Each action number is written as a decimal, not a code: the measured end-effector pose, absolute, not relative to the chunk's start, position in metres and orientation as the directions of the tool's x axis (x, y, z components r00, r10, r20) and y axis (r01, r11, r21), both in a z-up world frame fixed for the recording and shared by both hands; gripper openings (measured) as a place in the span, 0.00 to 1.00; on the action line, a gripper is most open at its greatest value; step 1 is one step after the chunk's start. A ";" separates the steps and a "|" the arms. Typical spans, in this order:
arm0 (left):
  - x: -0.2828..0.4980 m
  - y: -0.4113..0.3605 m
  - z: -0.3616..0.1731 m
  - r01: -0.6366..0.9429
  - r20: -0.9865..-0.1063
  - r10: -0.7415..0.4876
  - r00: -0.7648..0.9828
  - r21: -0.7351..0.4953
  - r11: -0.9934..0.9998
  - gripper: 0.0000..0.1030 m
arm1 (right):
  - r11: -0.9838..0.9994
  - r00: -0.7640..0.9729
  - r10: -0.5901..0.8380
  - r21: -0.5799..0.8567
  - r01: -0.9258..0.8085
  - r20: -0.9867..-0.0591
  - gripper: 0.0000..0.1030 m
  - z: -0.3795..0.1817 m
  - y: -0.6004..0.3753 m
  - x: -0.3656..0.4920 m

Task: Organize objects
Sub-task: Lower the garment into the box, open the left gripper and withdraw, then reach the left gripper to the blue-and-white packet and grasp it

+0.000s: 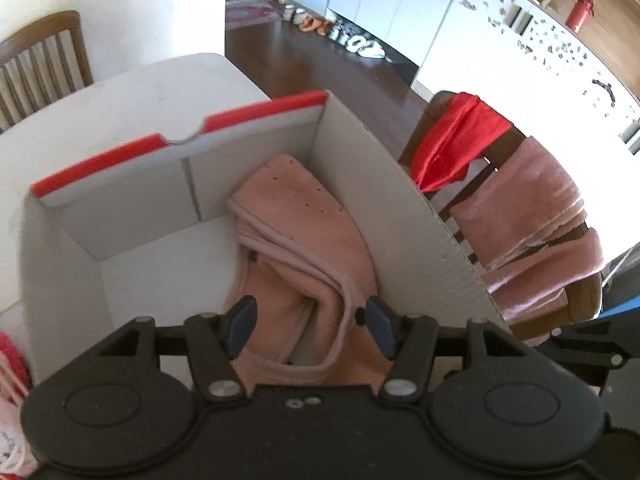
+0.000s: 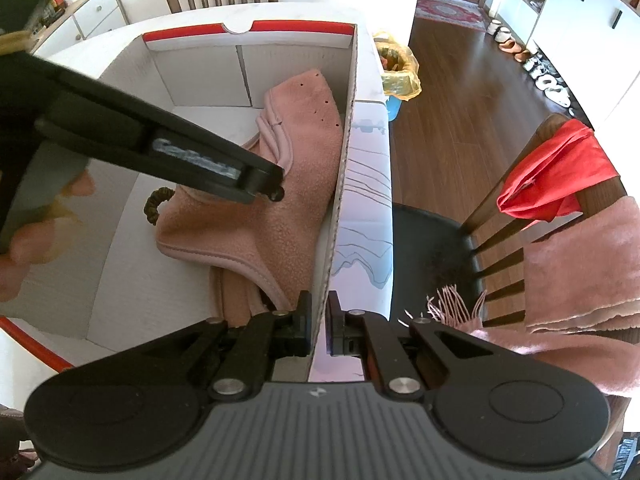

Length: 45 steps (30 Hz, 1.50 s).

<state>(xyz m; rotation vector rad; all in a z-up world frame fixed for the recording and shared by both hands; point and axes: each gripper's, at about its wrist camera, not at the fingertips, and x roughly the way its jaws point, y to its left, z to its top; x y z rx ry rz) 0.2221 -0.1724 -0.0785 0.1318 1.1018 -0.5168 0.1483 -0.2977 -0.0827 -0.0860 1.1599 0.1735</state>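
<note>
An open white cardboard box (image 1: 140,200) with a red rim stands on the white table (image 1: 120,92). A pink fleece garment (image 1: 304,232) lies folded along its right side. My left gripper (image 1: 310,320) hovers just over the garment's near end, jaws open, pads not pressing the cloth. In the right wrist view the left gripper (image 2: 272,184) reaches down over the garment (image 2: 280,220), with a hand (image 2: 36,236) on its handle. My right gripper (image 2: 319,320) is shut on the box's right wall (image 2: 342,184). A dark hair tie (image 2: 154,204) lies beside the garment.
A wooden chair at the right carries a red cloth (image 1: 460,140) and a pink fringed scarf (image 1: 532,208). A second chair (image 1: 40,60) stands behind the table. A bin with a yellow bag (image 2: 400,68) sits on the dark wood floor. Red-and-white fabric (image 1: 12,380) lies at the left.
</note>
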 end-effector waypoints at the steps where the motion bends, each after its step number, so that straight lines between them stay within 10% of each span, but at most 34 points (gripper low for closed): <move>1: 0.220 -0.170 -0.075 0.456 -0.873 -0.332 0.358 -0.147 0.878 0.57 | 0.984 0.387 0.095 0.027 -0.178 -0.917 0.06 -0.082 -0.298 0.148; 33: 0.139 -0.019 -0.009 0.132 -0.786 -0.131 0.605 -0.064 0.989 0.56 | 0.991 0.407 0.078 0.028 -0.129 -0.910 0.06 -0.074 -0.297 0.161; 45: 0.111 0.054 -0.021 -0.034 -0.783 -0.036 0.621 -0.074 0.997 0.86 | 0.991 0.395 0.061 0.009 -0.131 -0.917 0.06 -0.073 -0.295 0.163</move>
